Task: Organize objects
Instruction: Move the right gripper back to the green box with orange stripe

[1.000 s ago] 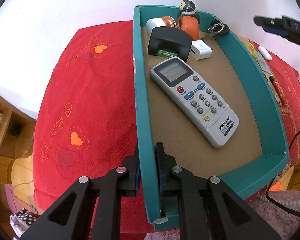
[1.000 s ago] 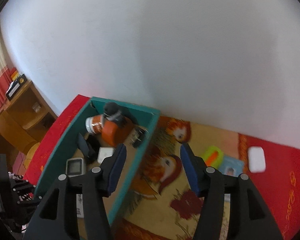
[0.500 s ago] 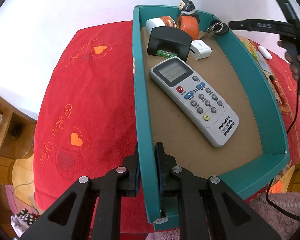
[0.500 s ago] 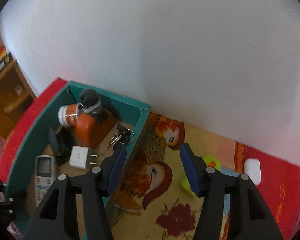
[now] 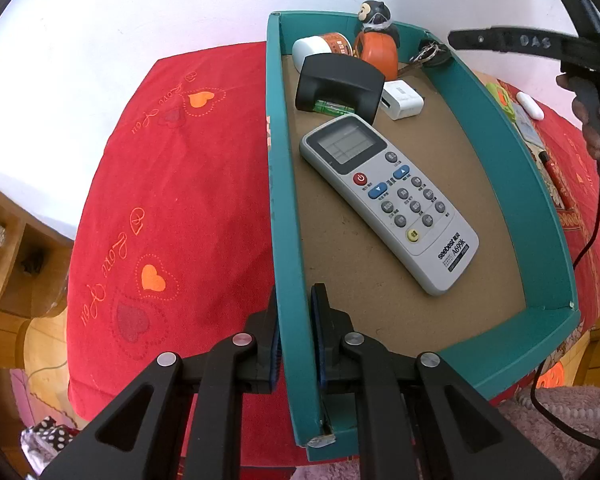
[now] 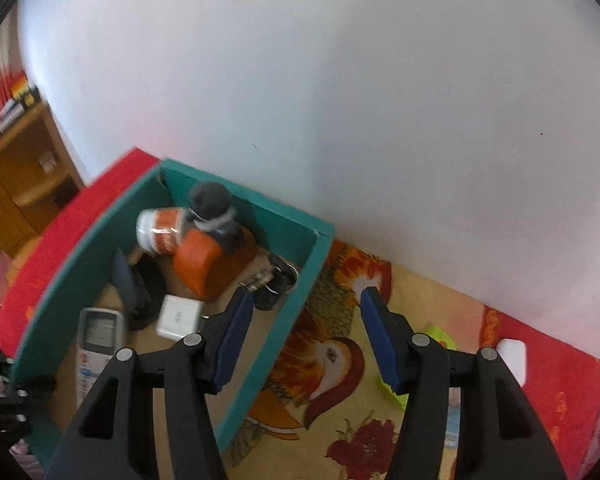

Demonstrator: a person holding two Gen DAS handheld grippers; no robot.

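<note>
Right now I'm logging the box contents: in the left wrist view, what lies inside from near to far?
Remote control → white charger → orange penguin figurine, at the far wall of the teal box.

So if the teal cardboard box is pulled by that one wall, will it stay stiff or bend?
The teal cardboard box probably flexes: its thin wall is pinched near a torn corner by the left gripper. The grey remote control lies loose and may slide. The orange owl figurine stands upright and could tip.

A teal tray [image 5: 284, 208] with a brown floor holds a grey-white remote [image 5: 388, 200], while the red cloth [image 5: 172, 184] at nine o'clock bears orange hearts.
</note>
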